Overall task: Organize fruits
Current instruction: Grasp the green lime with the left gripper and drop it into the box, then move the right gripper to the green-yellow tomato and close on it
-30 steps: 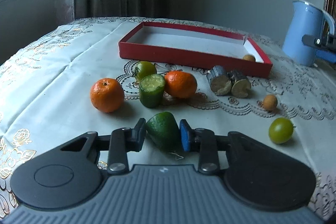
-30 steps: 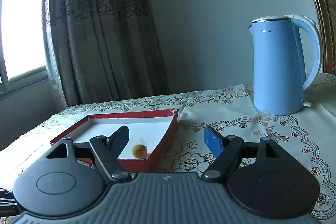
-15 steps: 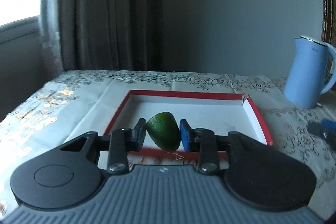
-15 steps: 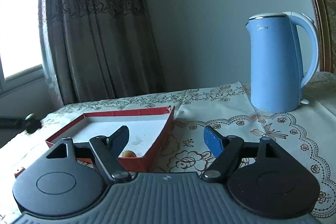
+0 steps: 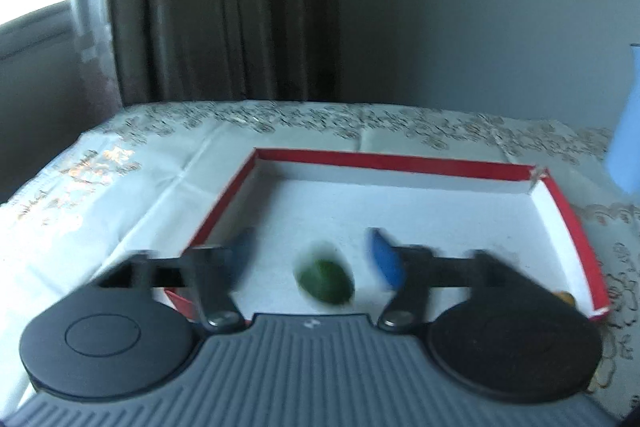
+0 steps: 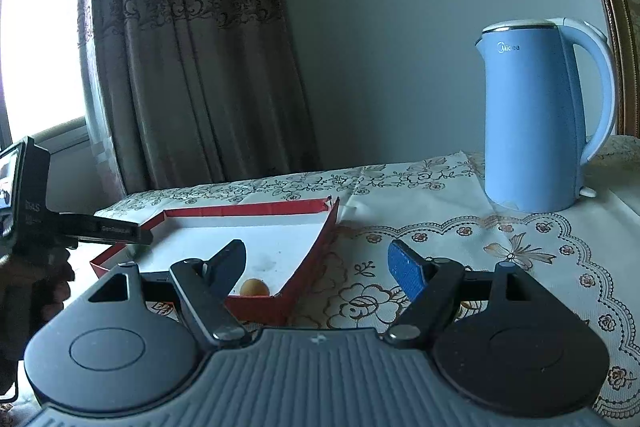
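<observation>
In the left wrist view my left gripper (image 5: 312, 251) hangs over the red box (image 5: 384, 163) with its jaws opening wide. The green fruit (image 5: 326, 281), blurred, lies between the fingers on the box's white floor, and neither pad touches it. A small orange fruit (image 5: 566, 297) peeks out at the box's near right corner. In the right wrist view my right gripper (image 6: 316, 263) stands open and empty over the tablecloth beside the red box (image 6: 316, 251). The same small orange fruit (image 6: 254, 286) rests inside the box. The left gripper (image 6: 112, 229) reaches in from the left over the box.
A light blue electric kettle (image 6: 536, 123) stands on the tablecloth right of the box. A brown curtain (image 6: 192, 67) and a window close off the back. The embroidered tablecloth (image 6: 480, 251) covers the table around the box.
My left gripper carried the green fruit from the near table over the red box, then let go of it. The right gripper has not moved.
</observation>
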Demonstrator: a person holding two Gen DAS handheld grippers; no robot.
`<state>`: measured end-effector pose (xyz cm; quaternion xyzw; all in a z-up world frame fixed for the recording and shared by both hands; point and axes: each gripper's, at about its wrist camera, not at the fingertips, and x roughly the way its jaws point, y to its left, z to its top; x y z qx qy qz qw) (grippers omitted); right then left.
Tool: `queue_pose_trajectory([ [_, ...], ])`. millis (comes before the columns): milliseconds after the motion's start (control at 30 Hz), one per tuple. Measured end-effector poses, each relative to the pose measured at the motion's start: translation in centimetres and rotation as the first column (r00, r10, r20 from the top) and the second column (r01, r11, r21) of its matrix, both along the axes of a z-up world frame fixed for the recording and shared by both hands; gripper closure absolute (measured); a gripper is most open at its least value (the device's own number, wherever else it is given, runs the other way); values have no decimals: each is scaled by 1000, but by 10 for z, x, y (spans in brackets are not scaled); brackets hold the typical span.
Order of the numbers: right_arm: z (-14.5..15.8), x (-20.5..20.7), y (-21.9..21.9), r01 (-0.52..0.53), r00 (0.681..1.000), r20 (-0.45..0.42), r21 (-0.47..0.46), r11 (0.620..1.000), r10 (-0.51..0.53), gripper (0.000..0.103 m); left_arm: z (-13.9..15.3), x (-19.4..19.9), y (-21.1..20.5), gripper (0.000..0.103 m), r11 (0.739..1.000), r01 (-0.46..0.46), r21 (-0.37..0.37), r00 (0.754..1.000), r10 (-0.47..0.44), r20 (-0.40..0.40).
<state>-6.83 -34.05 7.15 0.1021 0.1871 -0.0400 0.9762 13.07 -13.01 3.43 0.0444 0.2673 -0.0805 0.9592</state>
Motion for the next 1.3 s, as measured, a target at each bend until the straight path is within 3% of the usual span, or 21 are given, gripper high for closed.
queue_pose_trajectory([
  [67, 0, 0, -1, 3, 1000, 1, -3, 1000, -3, 25, 2, -6, 2, 10, 1000, -7, 13, 999, 6, 34],
  [167, -1, 0, -3, 8, 1000, -2, 3, 1000, -8, 25, 11, -16, 7, 10, 1000, 15, 23, 998, -16, 54],
  [400, 1, -3, -2, 14, 1000, 11, -3, 1000, -14, 25, 32, -75, 69, 2, 999, 40, -23, 992, -37, 122],
  [700, 2, -9, 3, 1, 999, 38, -7, 1000, -1, 25, -2, -145, 134, 0, 1000, -22, -12, 983, 24, 180],
  [967, -1, -20, 19, 4, 1000, 0, -8, 1000, -4, 25, -29, -158, 156, 0, 997, -70, -45, 983, 76, 169],
  [1133, -2, -47, 50, -70, 997, -29, -22, 997, 69, 25, -32, -153, 167, 0, 992, -78, -102, 988, 91, 128],
  [1300, -9, -67, 82, -140, 986, -97, -64, 988, 134, 24, -30, -157, 171, 0, 989, -70, -131, 985, 89, 145],
])
